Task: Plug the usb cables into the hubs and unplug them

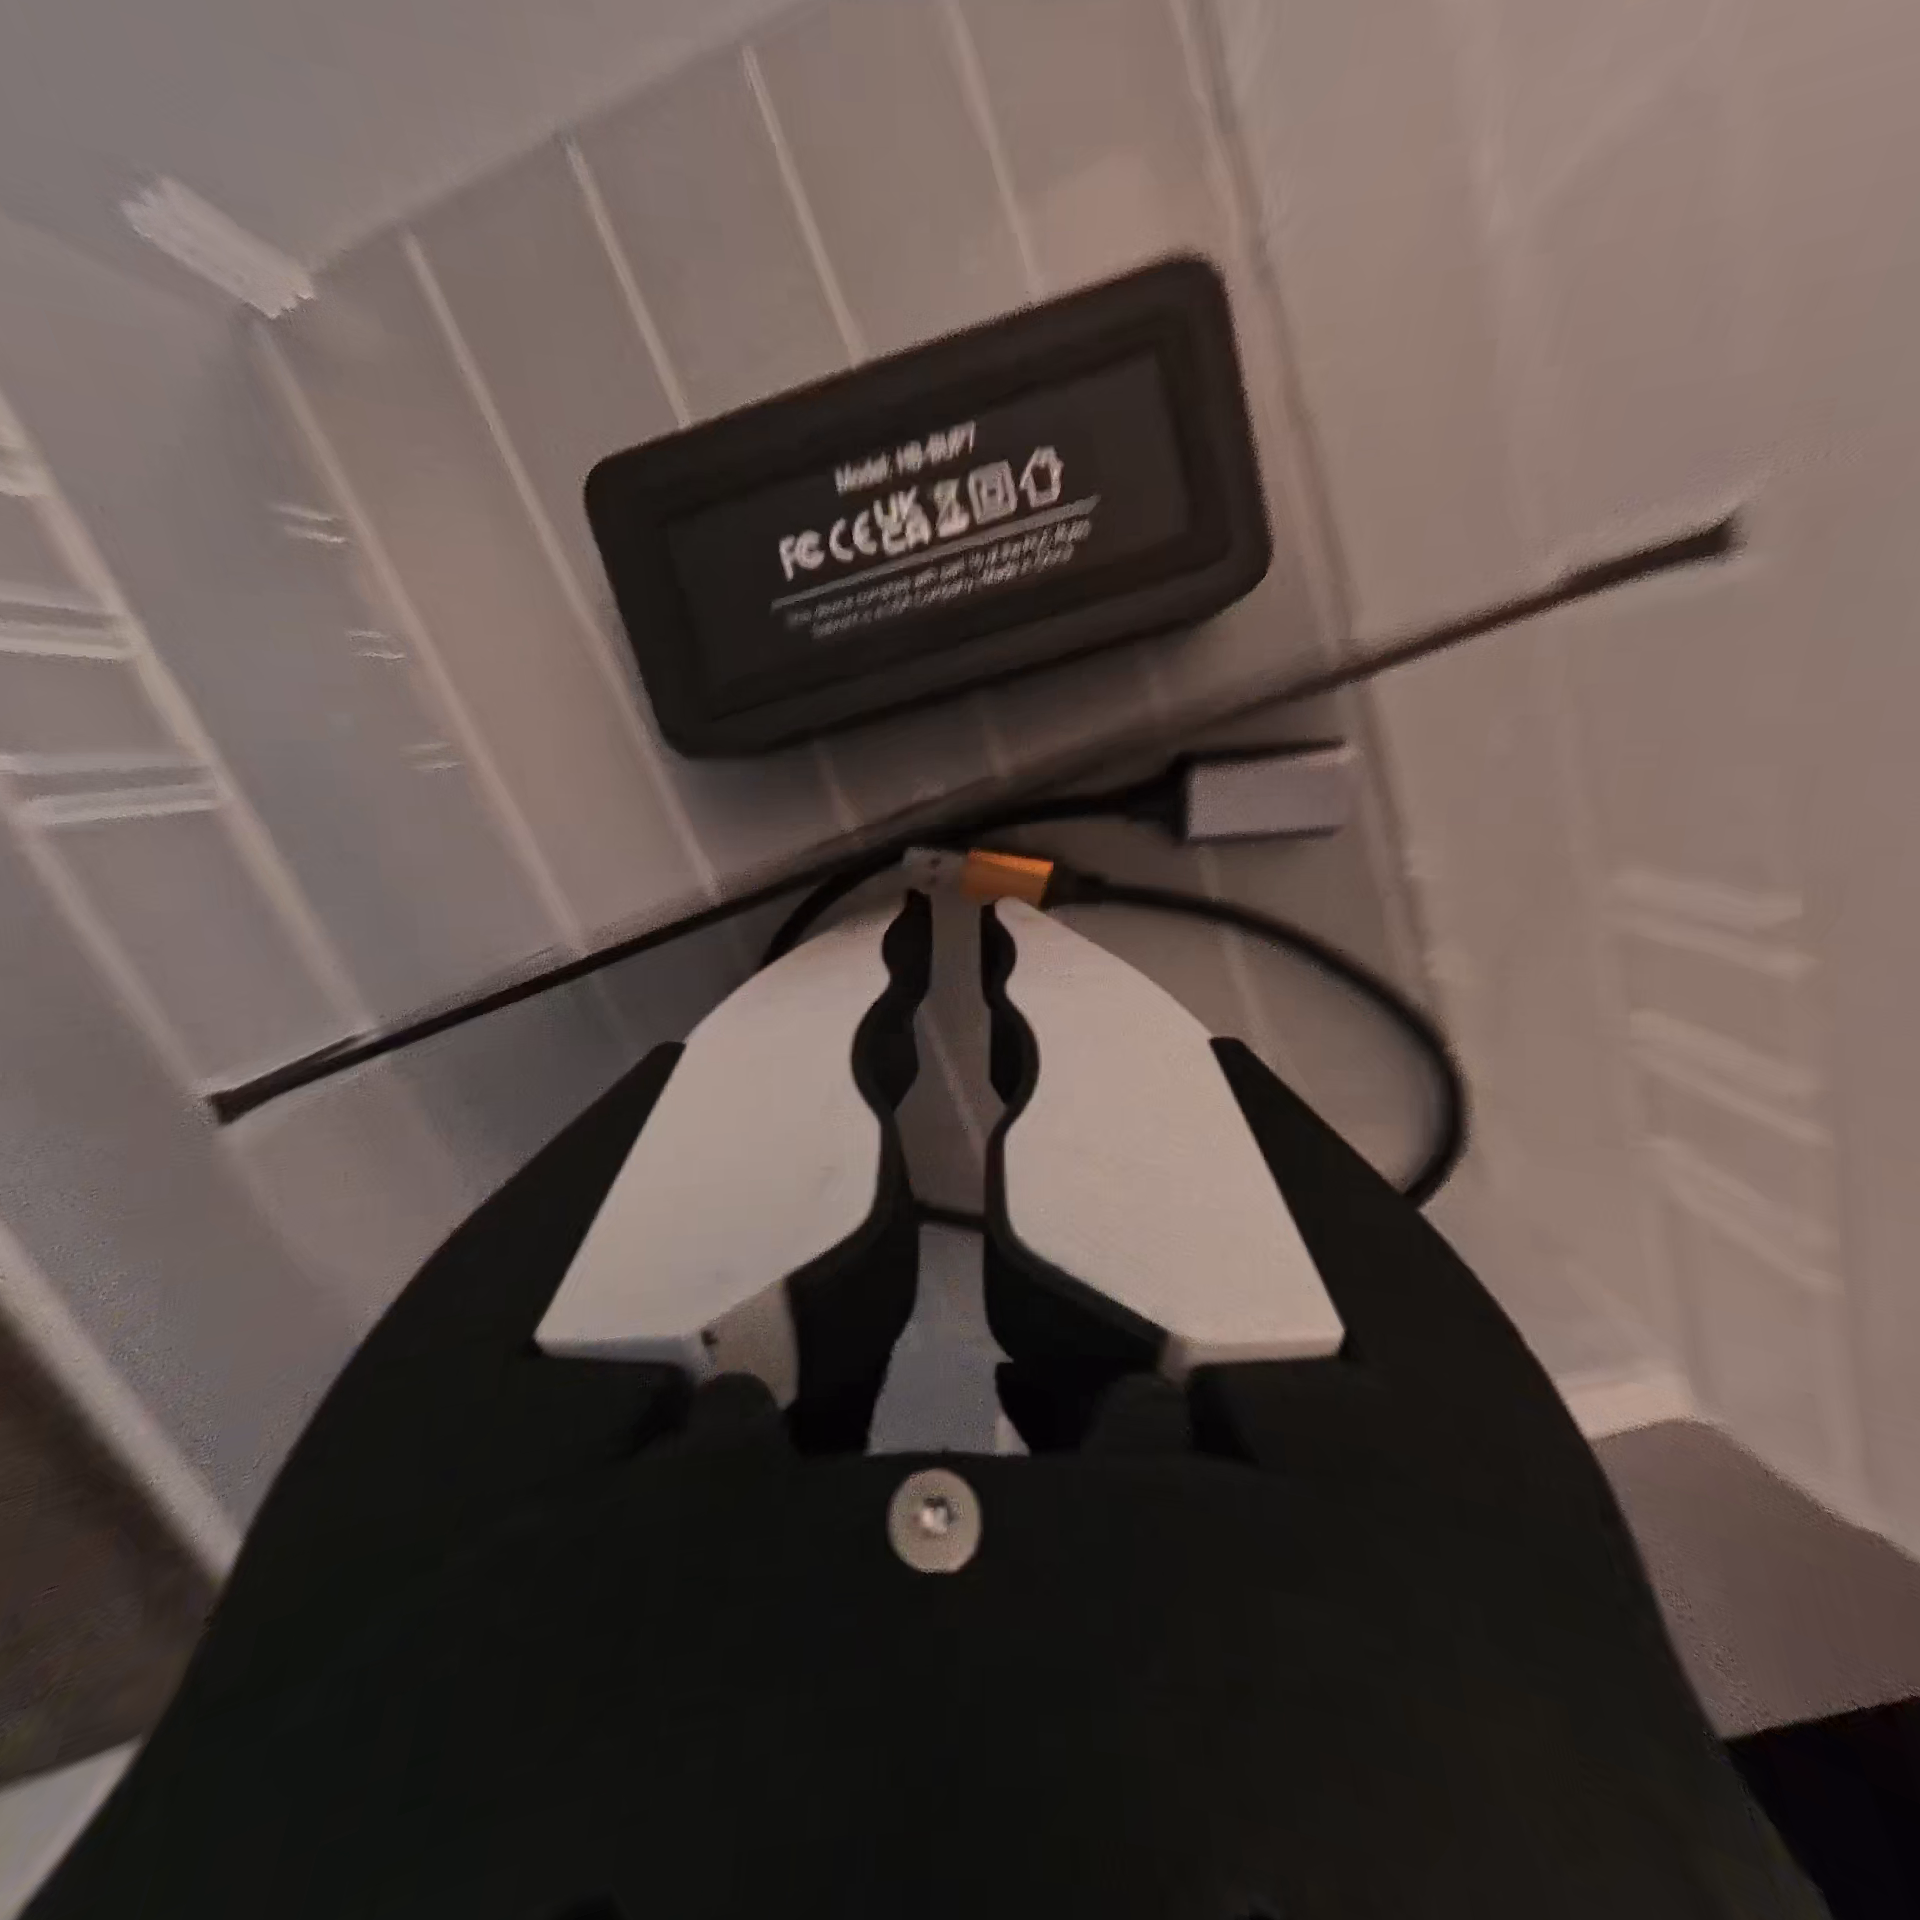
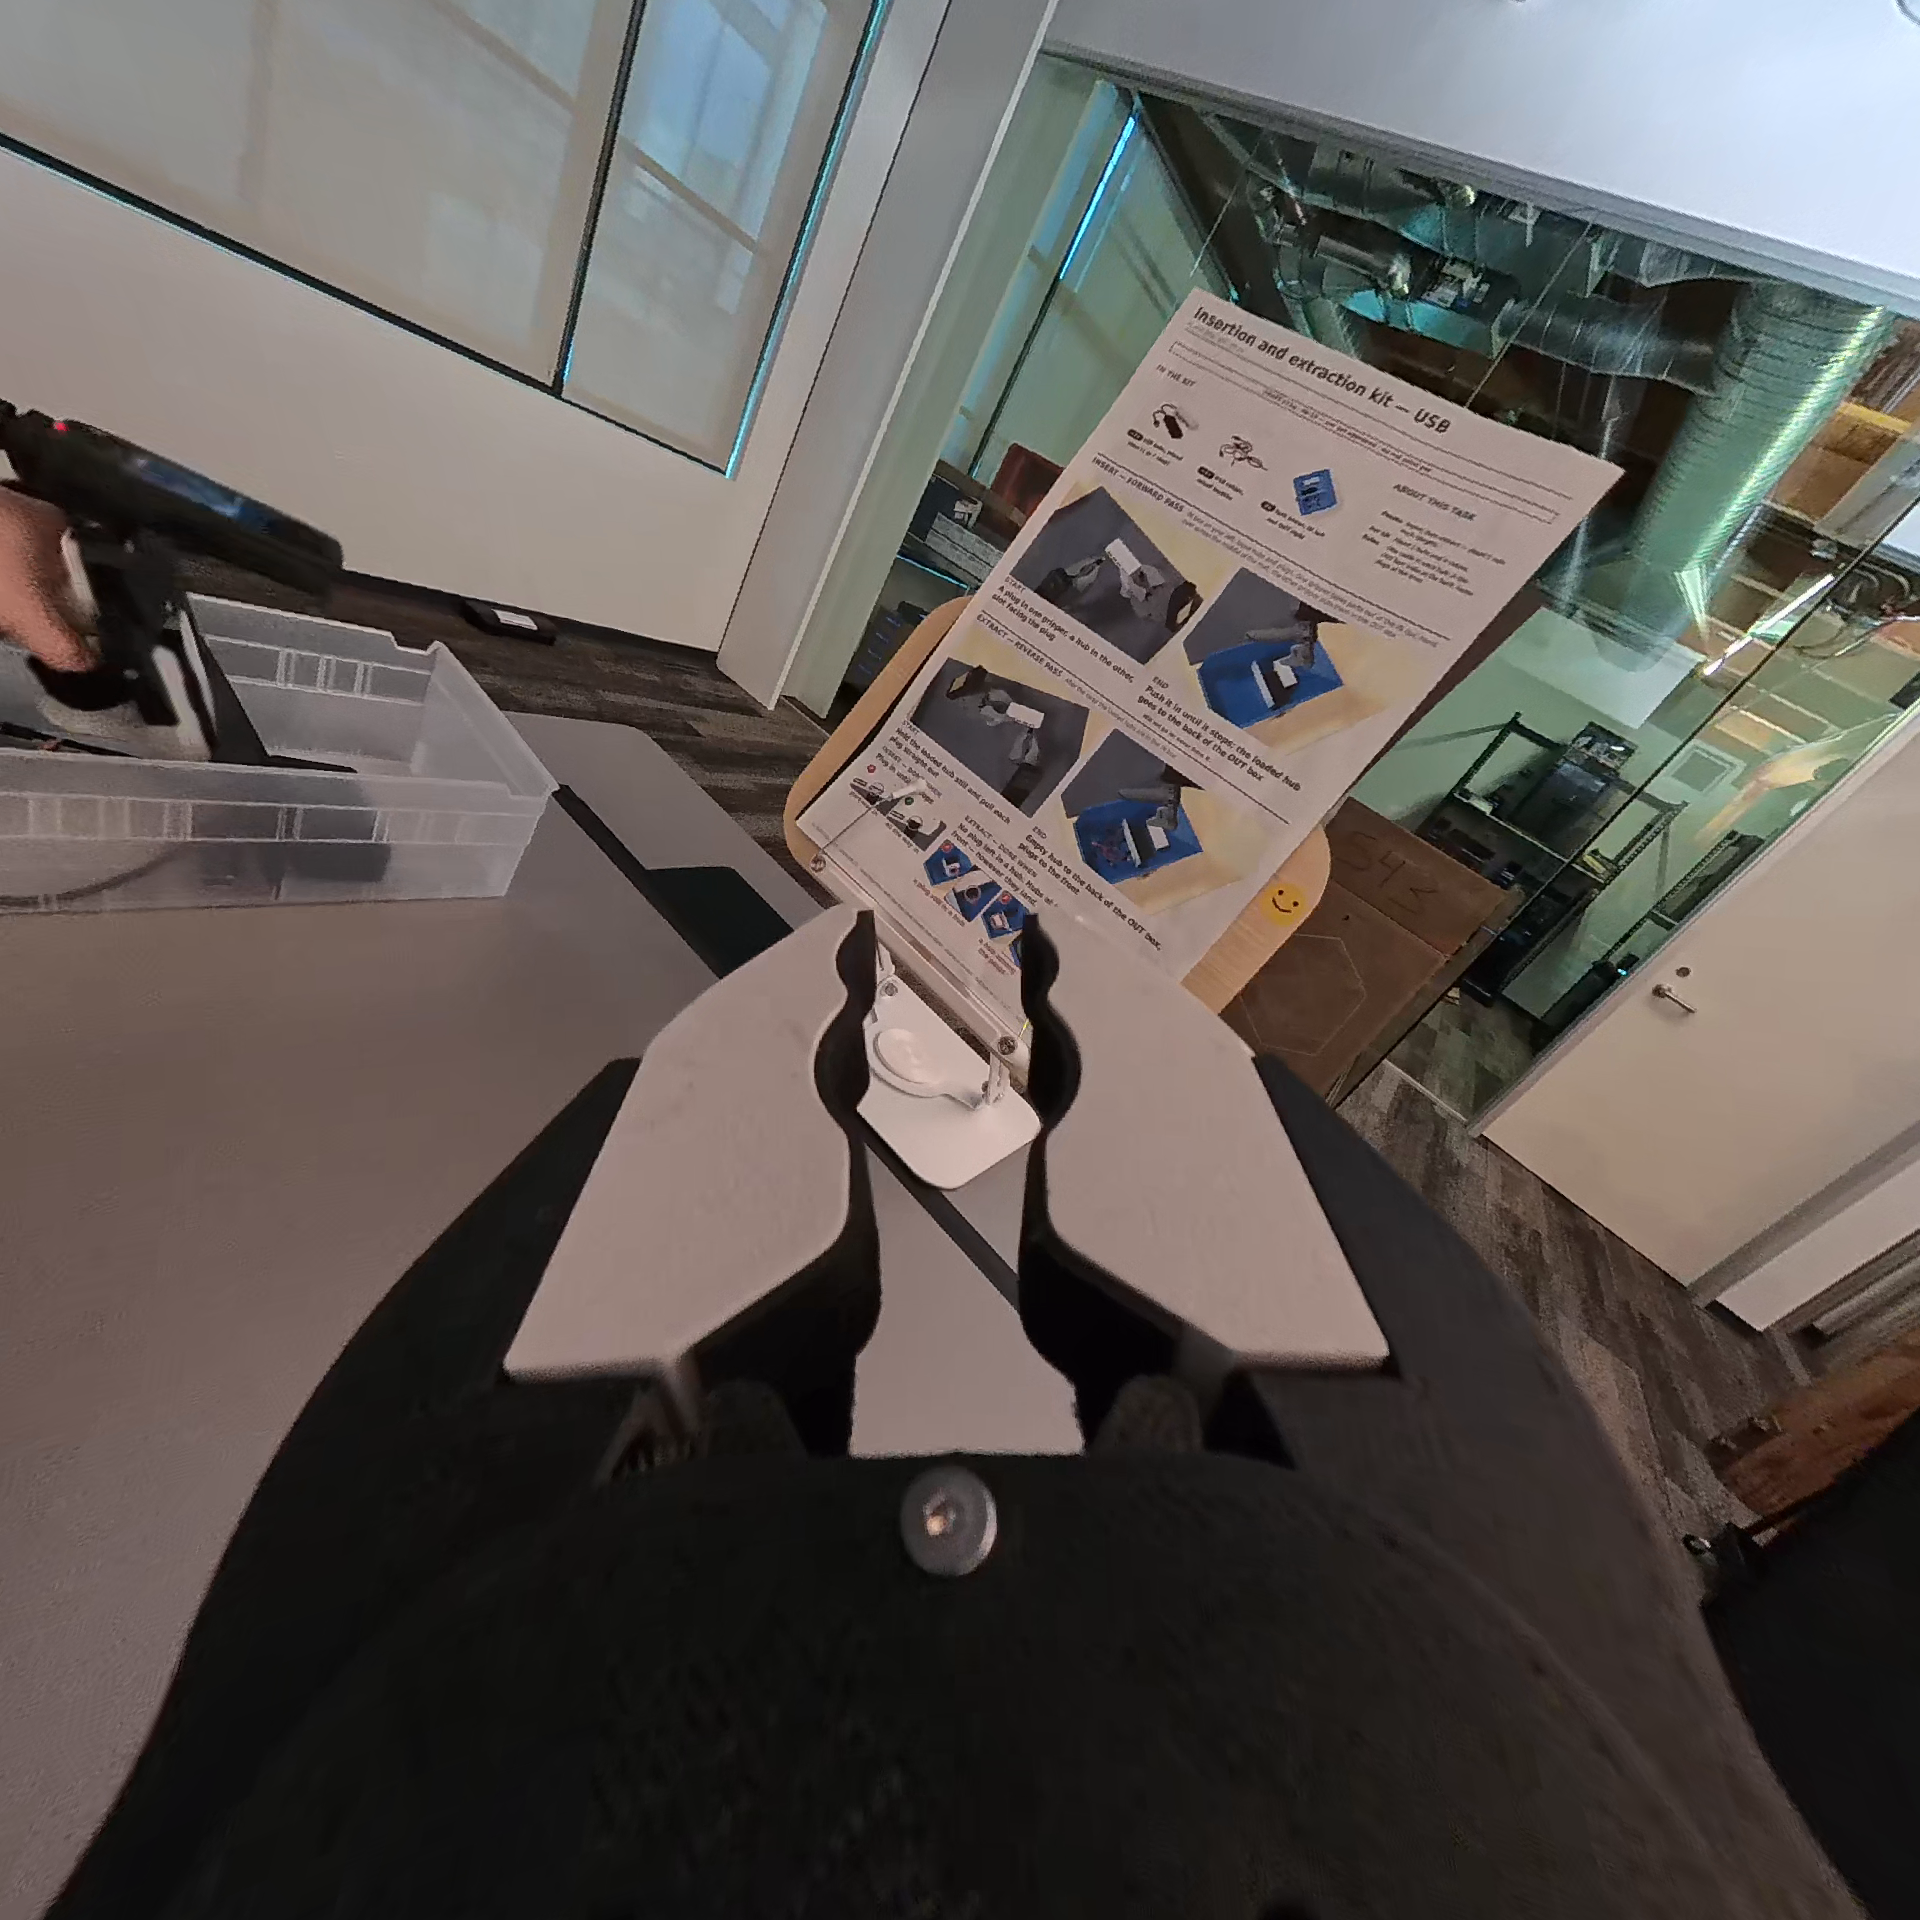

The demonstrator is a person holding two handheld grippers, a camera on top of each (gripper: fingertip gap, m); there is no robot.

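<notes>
Grey tabletop [image 2: 260, 1091] carries the clear bin [image 2: 312, 790] where my left tongs [image 1: 951, 914] are working. Inside, the black hub [image 1: 925, 509] lies label-up beyond the tips. I seem to be at the pick-up step: the narrowly parted jaws reach the orange-collared USB plug [image 1: 982, 876]; whether they pinch it, I cannot tell. My right tongs [image 2: 940, 951] hang open, empty. Next I need a firm grip, then the hub.
</notes>
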